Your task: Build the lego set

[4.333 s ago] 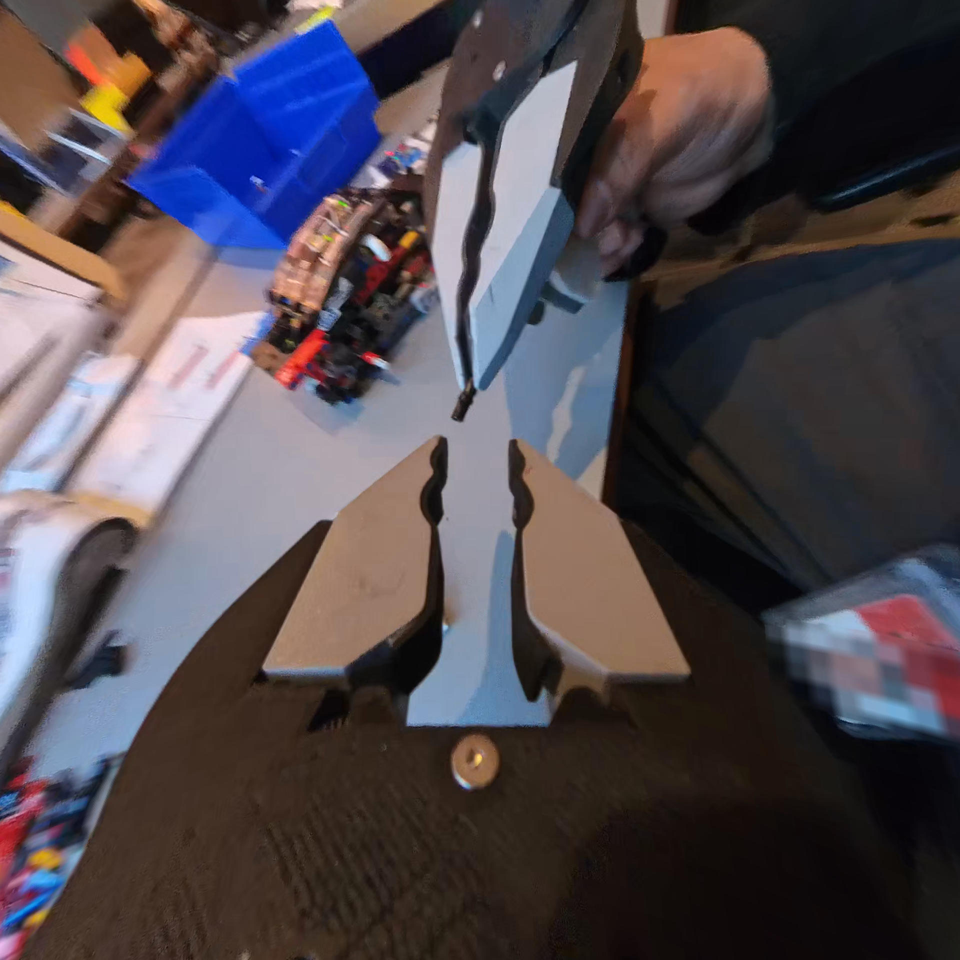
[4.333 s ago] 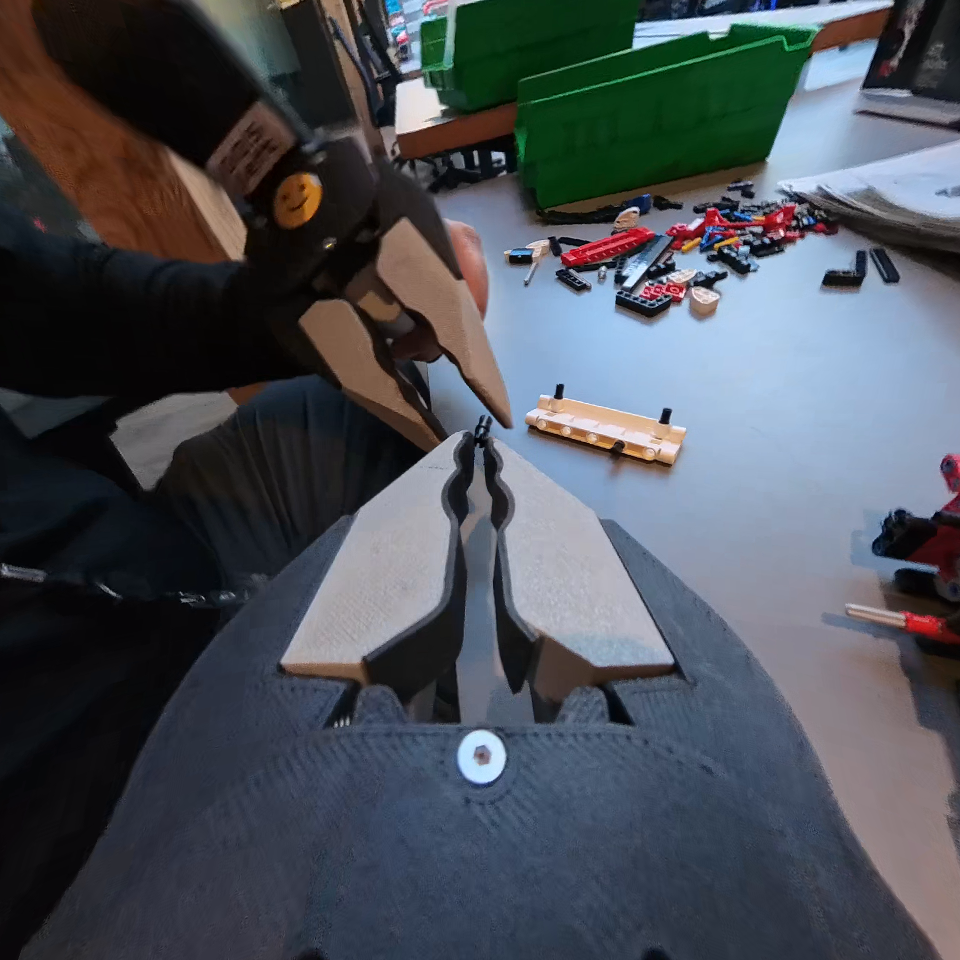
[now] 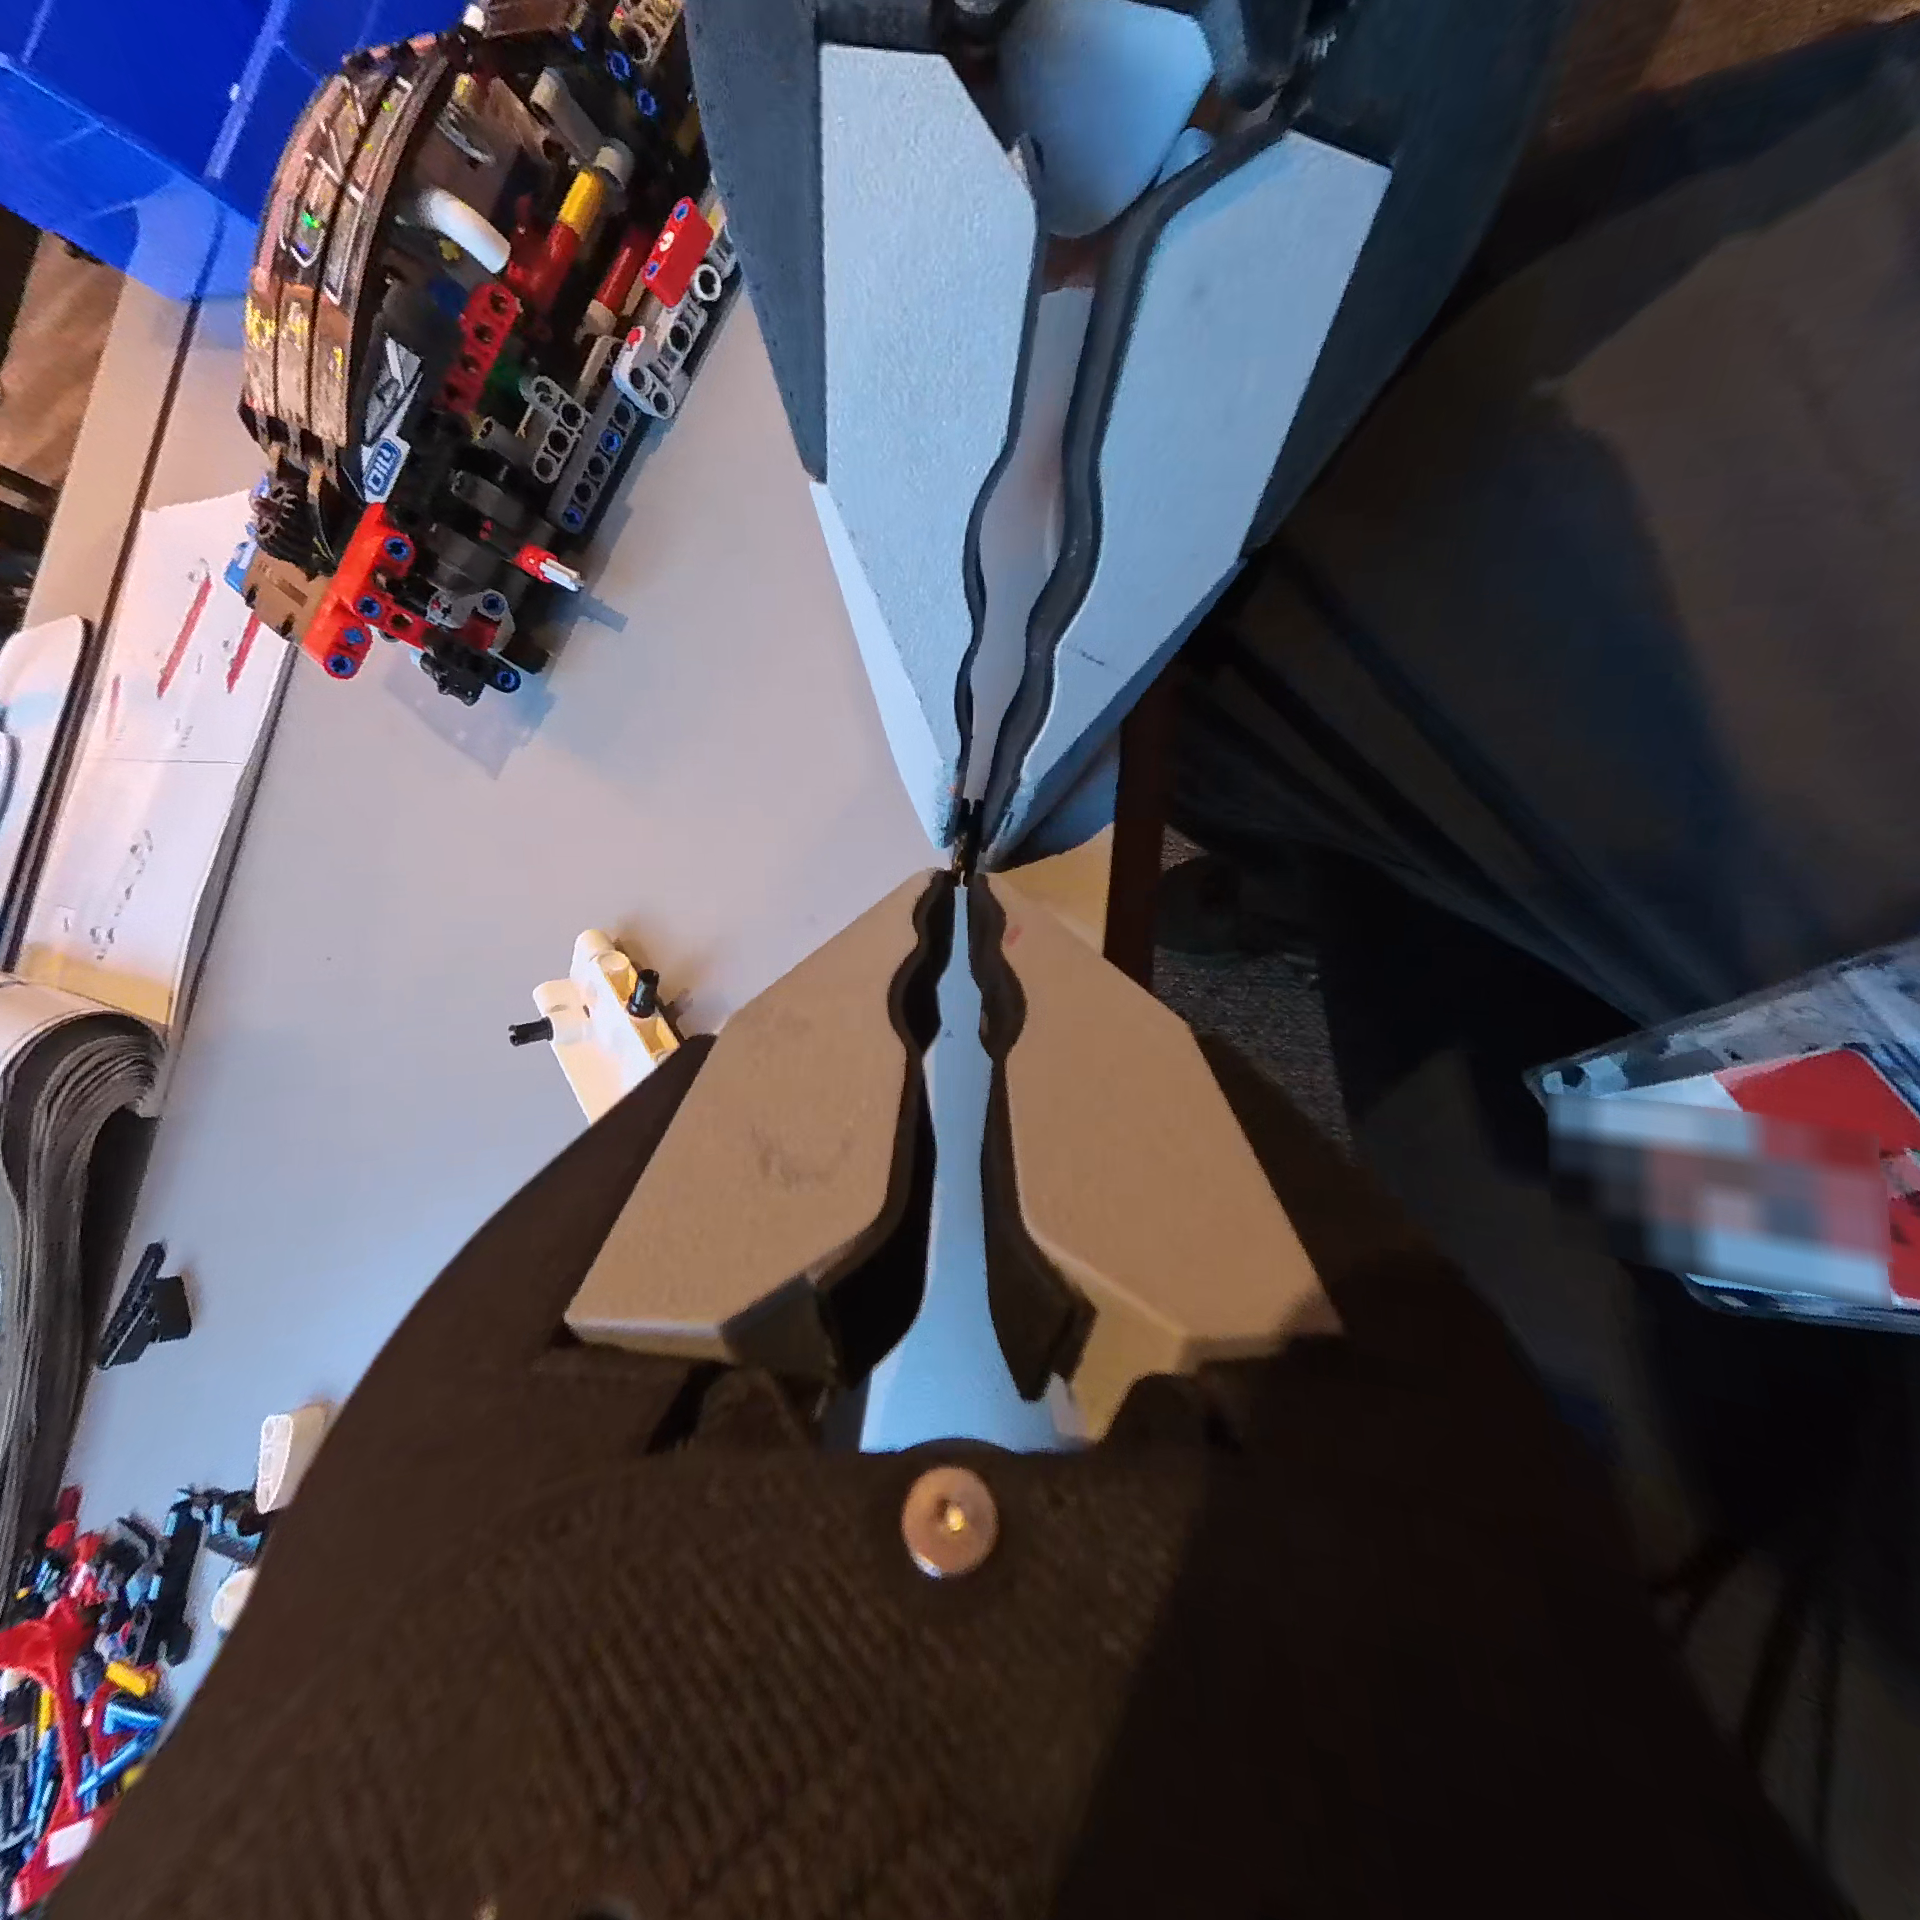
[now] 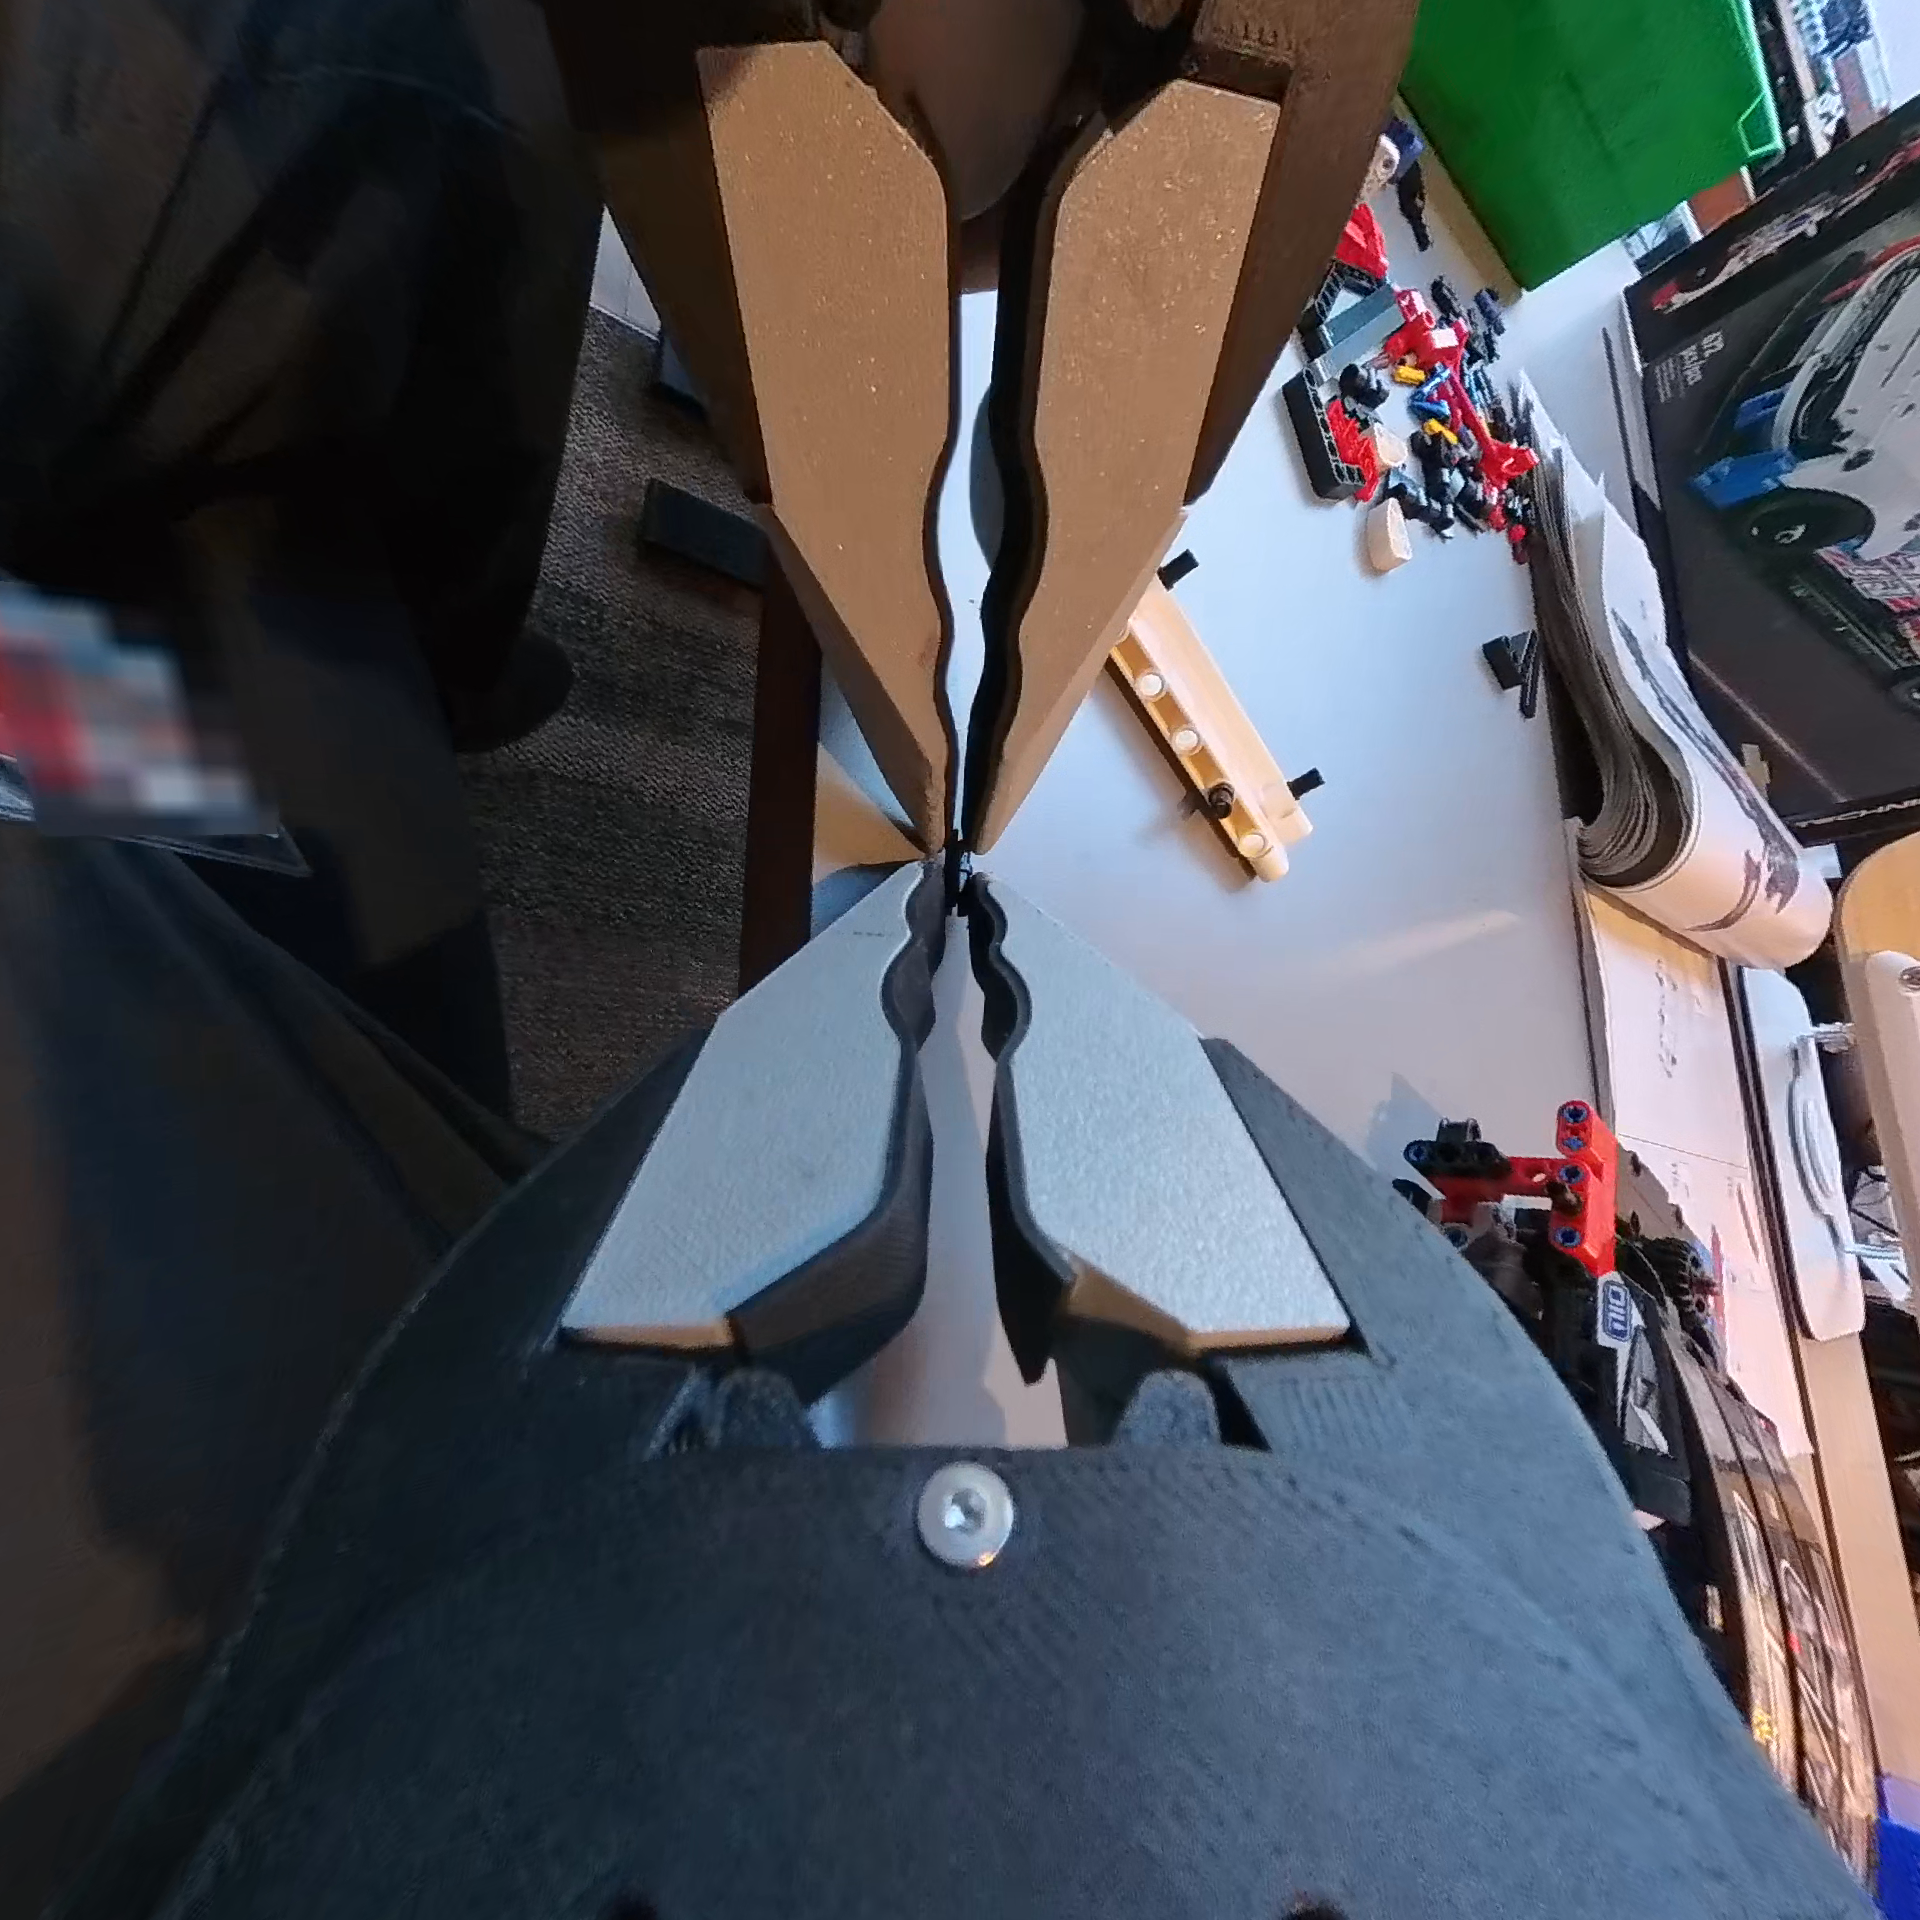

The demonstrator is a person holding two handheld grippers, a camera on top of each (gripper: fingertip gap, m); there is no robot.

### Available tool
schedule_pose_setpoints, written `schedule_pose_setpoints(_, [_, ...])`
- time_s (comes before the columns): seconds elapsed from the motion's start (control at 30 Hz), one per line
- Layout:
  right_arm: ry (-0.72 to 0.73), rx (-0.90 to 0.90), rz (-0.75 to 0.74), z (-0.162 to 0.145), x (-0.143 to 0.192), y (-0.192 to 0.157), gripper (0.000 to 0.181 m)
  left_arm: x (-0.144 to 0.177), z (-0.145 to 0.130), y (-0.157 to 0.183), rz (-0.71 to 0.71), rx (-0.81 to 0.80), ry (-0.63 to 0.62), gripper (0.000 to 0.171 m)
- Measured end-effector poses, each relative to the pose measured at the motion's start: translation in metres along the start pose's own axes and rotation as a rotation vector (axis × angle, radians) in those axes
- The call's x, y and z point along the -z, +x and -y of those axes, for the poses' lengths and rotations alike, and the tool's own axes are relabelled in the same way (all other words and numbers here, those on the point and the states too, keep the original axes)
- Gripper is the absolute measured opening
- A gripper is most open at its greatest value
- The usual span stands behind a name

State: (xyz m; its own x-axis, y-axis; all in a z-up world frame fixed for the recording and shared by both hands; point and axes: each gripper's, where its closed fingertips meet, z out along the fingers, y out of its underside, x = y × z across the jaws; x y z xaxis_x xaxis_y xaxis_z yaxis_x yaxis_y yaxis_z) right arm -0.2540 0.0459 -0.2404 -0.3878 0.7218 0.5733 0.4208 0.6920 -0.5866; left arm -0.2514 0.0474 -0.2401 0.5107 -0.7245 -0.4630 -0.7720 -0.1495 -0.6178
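Note:
My left gripper [image 3: 958,885] and right gripper [image 4: 961,896] meet tip to tip above the table's near edge. A small black pin [image 3: 965,840] sits between the two pairs of tips; it also shows in the right wrist view [image 4: 960,871]. Both grippers are nearly closed on it, each on one end. The right gripper [image 3: 971,821] comes down from the top of the left wrist view, and the left gripper [image 4: 961,831] does the same in the right wrist view. A cream beam [image 3: 608,1013] with black pins lies on the table; it also shows in the right wrist view [image 4: 1205,717].
A partly built red and black car model [image 3: 468,343] [image 4: 1558,1226] stands on the grey table [image 3: 520,831]. Loose parts [image 3: 73,1662] [image 4: 1423,416], an instruction booklet [image 4: 1662,810], the set's box [image 4: 1818,416], a blue bin [image 3: 104,135] and a green bin [image 4: 1590,114] lie around it.
The left gripper was open and apart from the pin; now it has closed and meets the right gripper tip to tip. Both grippers have turned to face each other head-on.

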Motion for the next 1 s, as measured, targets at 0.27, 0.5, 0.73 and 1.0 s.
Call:
schedule_pose_setpoints(0.27, [-0.003,-0.001,-0.004,-0.0005,-0.0004,0.0007,0.002,-0.0007,-0.0007,-0.0004,0.010,0.028,-0.012,0.000])
schedule_pose_setpoints(0.5, [-0.004,-0.003,-0.005,-0.0016,-0.0009,0.0020,0.002,-0.0018,-0.0002,-0.0013,-0.019,0.101,-0.003,0.000])
schedule_pose_setpoints(0.73, [-0.002,-0.004,-0.002,-0.0014,-0.0013,0.0020,0.002,-0.0017,0.0002,-0.0006,-0.088,0.135,0.003,0.001])
schedule_pose_setpoints(1.0, [0.000,-0.005,0.001,-0.0017,-0.0009,0.0017,0.002,-0.0018,-0.0005,-0.0012,-0.047,0.056,-0.024,0.000])
